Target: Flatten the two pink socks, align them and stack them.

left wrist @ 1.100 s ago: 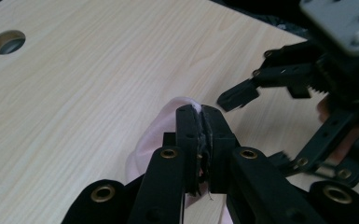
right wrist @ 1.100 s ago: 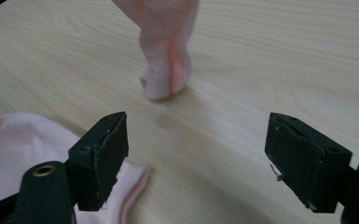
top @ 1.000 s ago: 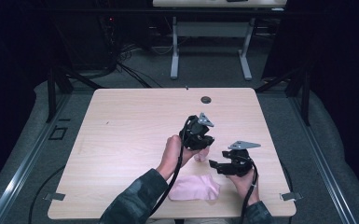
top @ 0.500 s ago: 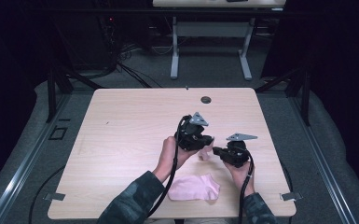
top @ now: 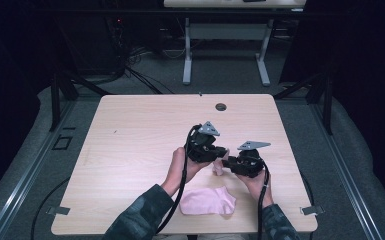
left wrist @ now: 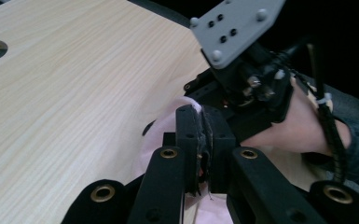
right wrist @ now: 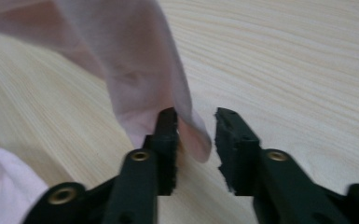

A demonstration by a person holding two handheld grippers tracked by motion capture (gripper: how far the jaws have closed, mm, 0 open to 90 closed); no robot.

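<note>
My left gripper (top: 222, 153) is shut on the upper edge of a pink sock (top: 219, 169), which hangs down from it just above the wooden table (top: 140, 130). In the left gripper view the jaws (left wrist: 201, 114) pinch the thin fabric (left wrist: 161, 140). My right gripper (top: 227, 163) faces it from the right. Its jaws (right wrist: 196, 126) have just been opening. They stand apart, with the sock's lower tip (right wrist: 135, 60) between them, touching only the left pad. A second pink sock (top: 207, 201) lies flat near the front edge.
A round cable hole (top: 221, 106) sits near the table's far edge. The right gripper's grey plate (left wrist: 235, 23) is close in front of the left gripper's camera. Behind the table, on the dark floor, stand another table's legs (top: 187, 55) and some cables.
My right gripper has moved a little away from the front edge, toward the left gripper and the hanging sock. The left gripper has stayed put, still holding the sock.
</note>
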